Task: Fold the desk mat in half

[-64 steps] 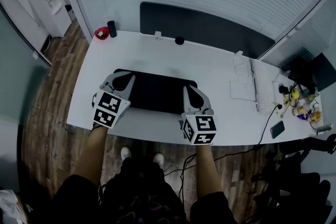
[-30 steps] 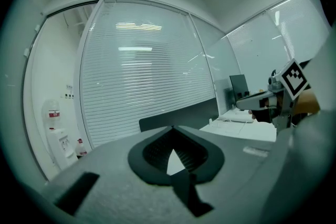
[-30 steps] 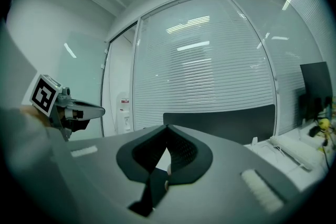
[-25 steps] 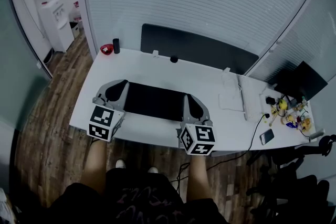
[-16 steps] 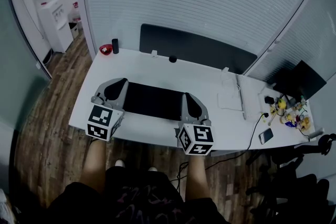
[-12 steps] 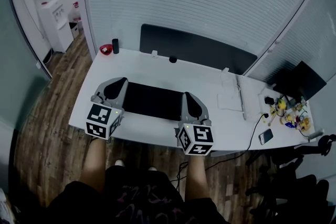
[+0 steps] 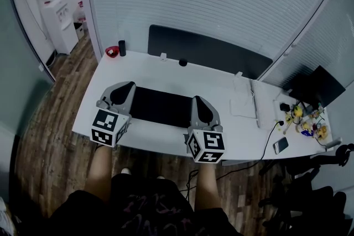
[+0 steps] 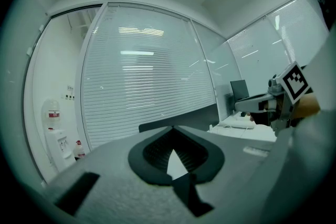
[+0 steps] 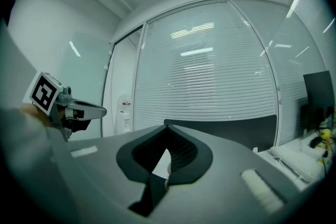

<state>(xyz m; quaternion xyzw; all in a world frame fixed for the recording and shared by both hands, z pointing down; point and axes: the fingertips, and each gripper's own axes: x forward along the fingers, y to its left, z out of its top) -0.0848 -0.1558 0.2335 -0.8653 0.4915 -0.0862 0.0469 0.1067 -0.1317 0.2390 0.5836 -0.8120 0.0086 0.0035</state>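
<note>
Left claw (image 7: 124,90) and right claw (image 7: 199,103), closed, flank desk mat's (image 7: 160,106) short edges.

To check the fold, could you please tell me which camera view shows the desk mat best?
The head view: the dark desk mat lies on the desk, its ends under the left gripper and right gripper. Both gripper views look level across the room and show none of it.
</note>
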